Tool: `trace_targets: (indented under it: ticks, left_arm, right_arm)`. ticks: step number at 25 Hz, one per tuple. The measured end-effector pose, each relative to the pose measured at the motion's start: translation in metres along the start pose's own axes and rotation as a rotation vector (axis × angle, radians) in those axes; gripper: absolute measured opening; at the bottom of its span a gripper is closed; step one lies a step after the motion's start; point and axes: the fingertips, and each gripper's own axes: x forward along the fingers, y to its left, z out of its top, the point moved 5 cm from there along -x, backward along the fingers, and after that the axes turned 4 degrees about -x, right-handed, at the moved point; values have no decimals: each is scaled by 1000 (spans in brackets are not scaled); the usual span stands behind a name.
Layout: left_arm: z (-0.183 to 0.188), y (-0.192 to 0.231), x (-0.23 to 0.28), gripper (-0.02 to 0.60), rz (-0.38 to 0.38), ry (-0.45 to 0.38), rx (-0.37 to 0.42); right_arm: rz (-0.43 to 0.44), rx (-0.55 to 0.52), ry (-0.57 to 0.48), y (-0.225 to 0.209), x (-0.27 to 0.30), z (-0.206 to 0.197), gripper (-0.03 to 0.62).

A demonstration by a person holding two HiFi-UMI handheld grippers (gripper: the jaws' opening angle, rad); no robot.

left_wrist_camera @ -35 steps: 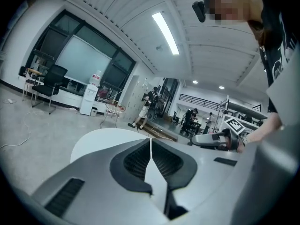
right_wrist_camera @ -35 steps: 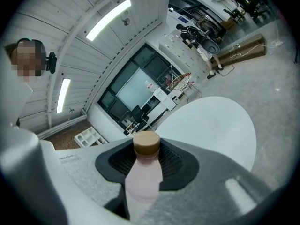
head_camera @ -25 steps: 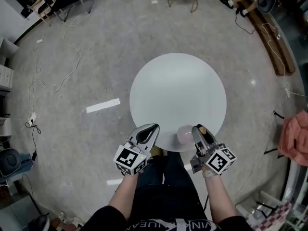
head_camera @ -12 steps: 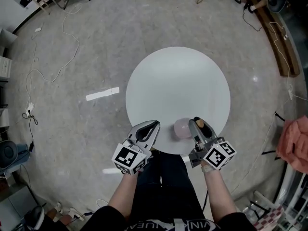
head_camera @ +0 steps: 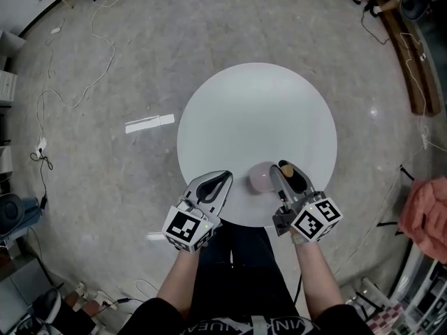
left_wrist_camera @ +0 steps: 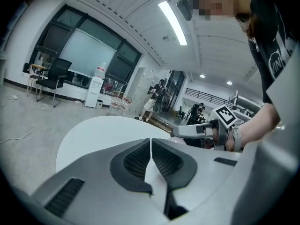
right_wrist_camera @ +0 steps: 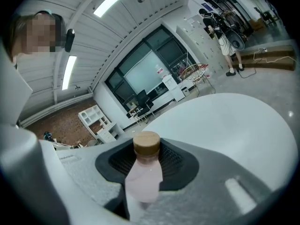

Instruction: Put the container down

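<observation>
The container is a pale pink bottle [head_camera: 261, 178] [right_wrist_camera: 143, 179] with a wooden cap [head_camera: 286, 167] [right_wrist_camera: 146, 143]. My right gripper [head_camera: 279, 169] [right_wrist_camera: 148, 150] is shut on it near the neck, with the cap pointing out past the dark pads. The pink body shows just left of the jaws, over the near part of the round white table [head_camera: 258, 110] [right_wrist_camera: 234, 121]. I cannot tell whether it touches the tabletop. My left gripper [head_camera: 224, 178] [left_wrist_camera: 150, 142] is shut with nothing in it, at the table's [left_wrist_camera: 98, 130] near edge, left of the bottle.
Cables [head_camera: 66, 96] trail over the grey floor at the left, near a white tape strip [head_camera: 149, 123]. A wooden bench [head_camera: 404, 51] stands at the upper right and a pink cloth [head_camera: 427, 218] hangs at the right edge. The person's legs are under the table's near edge.
Both grippers have come a little further in over the table's near edge, the bottle along with the right one. The grip on the bottle looks the same.
</observation>
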Motion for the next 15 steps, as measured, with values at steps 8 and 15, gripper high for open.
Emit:
trace_targets:
  ticks: [8, 15]
  left_arm:
    - [-3, -1, 8, 15, 16, 6, 4]
    - [-4, 1, 11, 15, 29, 4, -13]
  right_arm:
    - [-3, -180, 50, 1, 16, 4, 133]
    - [7, -336, 95, 5, 27, 2, 133]
